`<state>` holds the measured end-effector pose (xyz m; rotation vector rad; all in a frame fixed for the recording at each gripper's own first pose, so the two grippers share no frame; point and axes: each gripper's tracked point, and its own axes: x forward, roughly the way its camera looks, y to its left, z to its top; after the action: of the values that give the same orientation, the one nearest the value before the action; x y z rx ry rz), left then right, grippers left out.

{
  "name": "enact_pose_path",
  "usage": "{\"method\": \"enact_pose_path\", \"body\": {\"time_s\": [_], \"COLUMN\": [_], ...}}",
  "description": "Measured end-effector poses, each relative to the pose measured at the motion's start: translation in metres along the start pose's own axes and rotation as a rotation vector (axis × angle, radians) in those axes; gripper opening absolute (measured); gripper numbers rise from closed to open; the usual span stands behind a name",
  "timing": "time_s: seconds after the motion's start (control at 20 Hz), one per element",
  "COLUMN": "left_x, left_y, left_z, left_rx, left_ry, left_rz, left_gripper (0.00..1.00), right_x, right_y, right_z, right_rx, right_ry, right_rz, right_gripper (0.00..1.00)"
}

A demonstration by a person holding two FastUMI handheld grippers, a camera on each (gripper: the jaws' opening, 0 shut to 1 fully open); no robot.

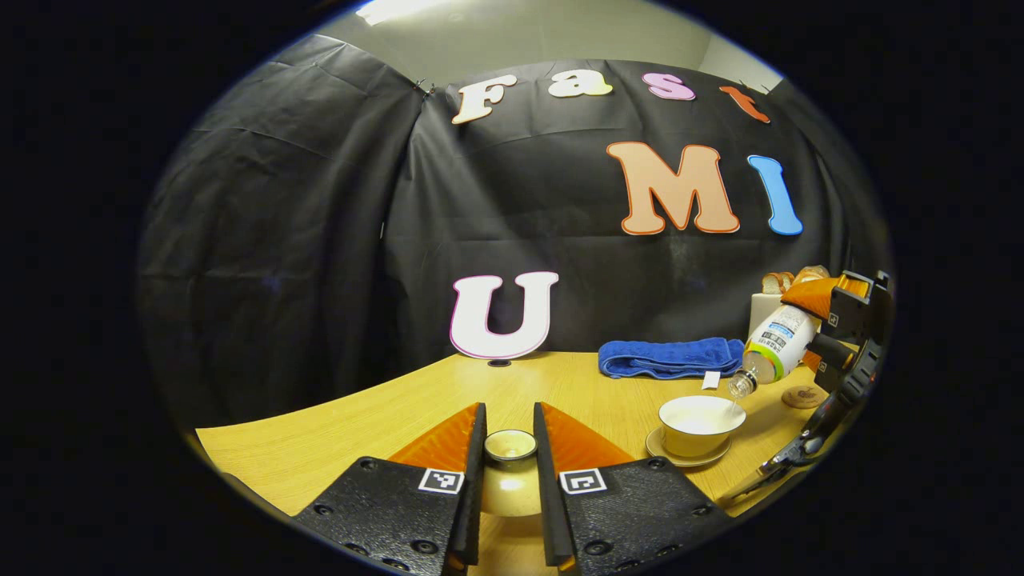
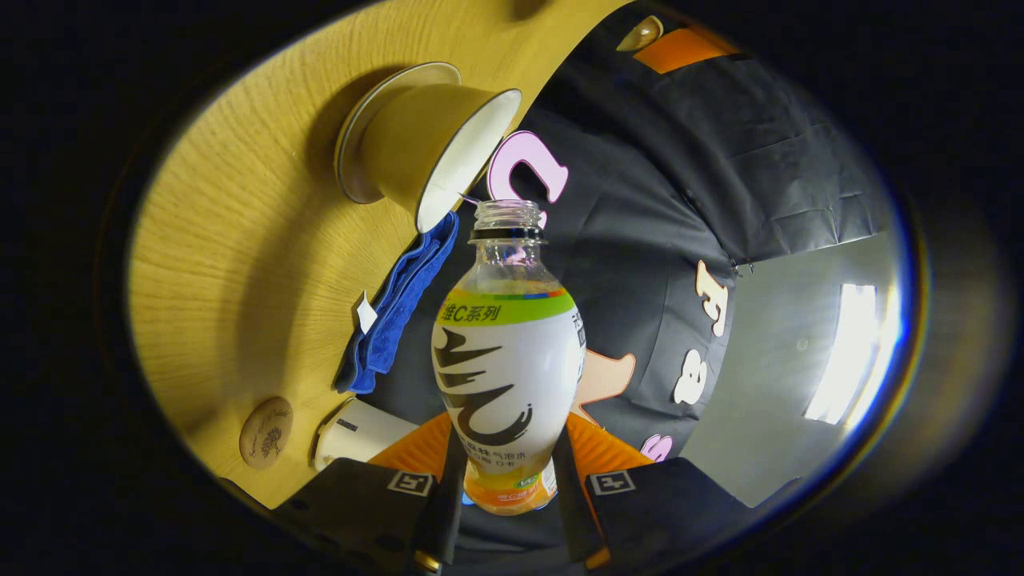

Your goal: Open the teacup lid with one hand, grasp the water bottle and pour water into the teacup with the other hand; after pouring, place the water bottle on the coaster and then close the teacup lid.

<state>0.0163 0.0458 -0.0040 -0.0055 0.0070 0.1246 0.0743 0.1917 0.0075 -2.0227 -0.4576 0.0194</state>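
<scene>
Square coded markers (image 1: 441, 480) are sitting on the jaws; the water bottle (image 2: 506, 360) is wearing a printed label, the coaster (image 2: 266, 433) an engraving too small to read.

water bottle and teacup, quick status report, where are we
Left gripper shut on teacup lid, held off. Right gripper shut on water bottle, tipped, mouth over open teacup. Coaster bare; blue towel behind cup, not obstructing.

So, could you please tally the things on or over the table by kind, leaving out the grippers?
Cups: 1, teacup
Saucers: 1, saucer
Lids: 1, lid, held by the left gripper
Bottles: 1, bottle, held by the right gripper
Coasters: 1, coaster
Towels: 1, blue towel
Boxes: 1, white box
Total: 7
</scene>
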Motion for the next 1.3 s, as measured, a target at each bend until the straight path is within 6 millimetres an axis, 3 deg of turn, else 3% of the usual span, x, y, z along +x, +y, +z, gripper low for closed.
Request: {"method": "enact_pose_path", "body": {"time_s": [0.2,0.45,0.5,0.55,0.7,0.8,0.9,0.95,1.1,1.3], "left_x": [0.000,0.000,0.000,0.000,0.000,0.000,0.000,0.000,0.000,0.000], "left_y": [0.000,0.000,0.000,0.000,0.000,0.000,0.000,0.000,0.000,0.000], "left_z": [0.000,0.001,0.000,0.000,0.000,0.001,0.000,0.001,0.001,0.001], "left_rx": [0.001,0.001,0.001,0.001,0.001,0.002,0.002,0.002,0.002,0.002], "left_ry": [-0.001,-0.001,-0.001,-0.001,-0.001,-0.002,-0.002,-0.002,-0.002,-0.002], "left_rz": [0.000,0.000,0.000,0.000,0.000,0.000,0.000,0.000,0.000,0.000], "left_gripper": [0.29,0.29,0.29,0.29,0.29,0.29,0.29,0.29,0.29,0.29], "right_x": [-0.007,-0.021,-0.022,-0.023,-0.032,-0.031,-0.030,-0.028,-0.016,-0.008], "right_y": [0.046,0.054,0.056,0.054,0.051,0.052,0.052,0.052,0.072,0.092], "right_z": [-0.014,-0.032,-0.040,-0.051,-0.098,-0.108,-0.123,-0.125,-0.131,-0.131], "right_rx": [0.336,0.904,1.001,1.070,1.284,1.485,1.693,1.793,2.025,2.086], "right_ry": [0.054,0.127,0.147,0.171,0.225,0.228,0.231,0.217,0.234,0.271], "right_rz": [0.201,0.342,0.344,0.326,0.278,0.265,0.238,0.233,0.267,0.274], "right_gripper": [0.57,0.60,0.53,0.57,0.54,0.54,0.61,0.54,0.58,0.59]}}
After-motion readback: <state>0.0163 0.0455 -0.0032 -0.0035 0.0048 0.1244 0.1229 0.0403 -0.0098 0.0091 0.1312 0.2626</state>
